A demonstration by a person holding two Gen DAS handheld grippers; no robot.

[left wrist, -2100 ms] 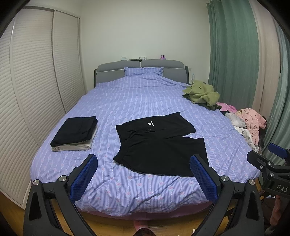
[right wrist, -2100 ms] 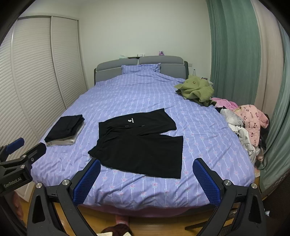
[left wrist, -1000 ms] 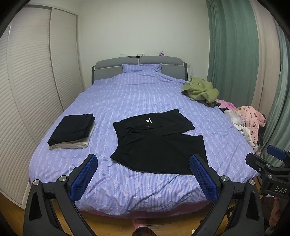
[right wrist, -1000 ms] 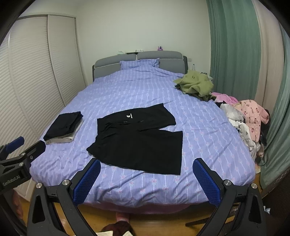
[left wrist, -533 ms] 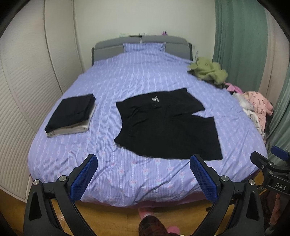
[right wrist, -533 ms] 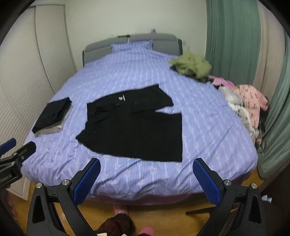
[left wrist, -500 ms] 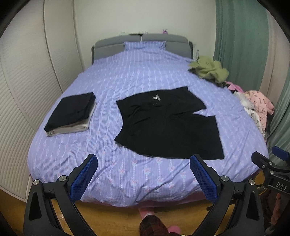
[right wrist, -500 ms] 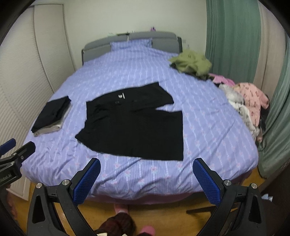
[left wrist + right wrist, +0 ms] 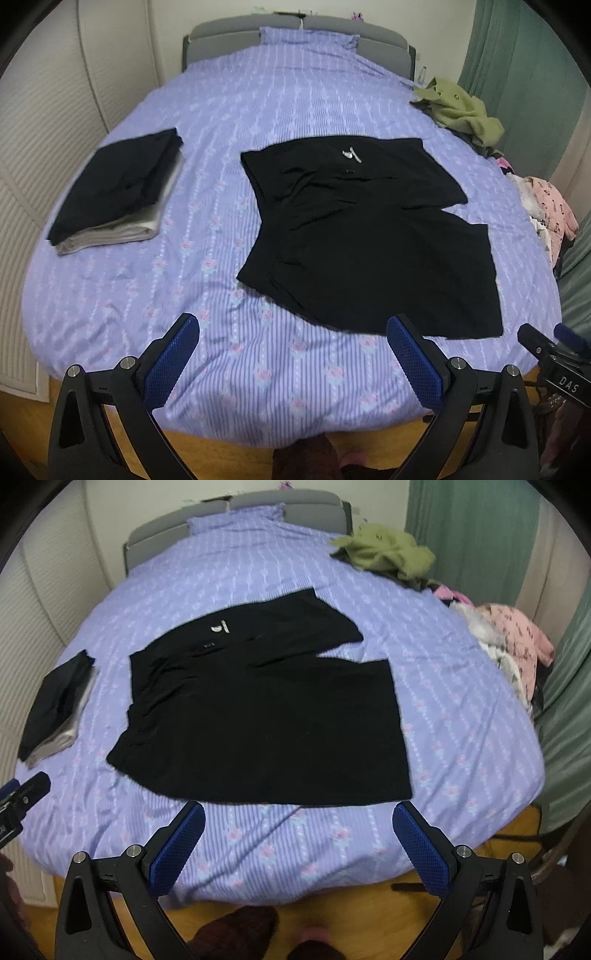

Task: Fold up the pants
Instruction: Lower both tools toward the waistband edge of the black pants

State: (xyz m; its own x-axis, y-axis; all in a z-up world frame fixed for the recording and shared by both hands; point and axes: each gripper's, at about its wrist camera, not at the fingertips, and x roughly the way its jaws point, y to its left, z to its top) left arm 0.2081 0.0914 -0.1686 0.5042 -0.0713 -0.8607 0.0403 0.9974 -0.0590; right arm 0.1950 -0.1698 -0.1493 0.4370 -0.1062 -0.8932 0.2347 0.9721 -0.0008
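Observation:
Black shorts [image 9: 362,229] lie spread flat on the purple bedspread [image 9: 229,122], waistband to the left, two legs to the right; they also show in the right wrist view [image 9: 266,716]. My left gripper [image 9: 293,363] is open and empty above the foot edge of the bed, just short of the shorts' near hem. My right gripper [image 9: 299,847] is open and empty, also over the foot edge, below the near leg. The right gripper's tip shows at the right edge of the left wrist view [image 9: 554,354].
A folded stack of black and grey clothes [image 9: 114,192] lies on the bed's left side. An olive garment [image 9: 461,110] and a pile of pink and white clothes [image 9: 546,206] sit along the right edge. Wardrobe doors left, green curtain right, wooden floor below.
Both grippers have moved forward and tilted down toward the bed; the shorts now fill more of each view. Both stay open and empty.

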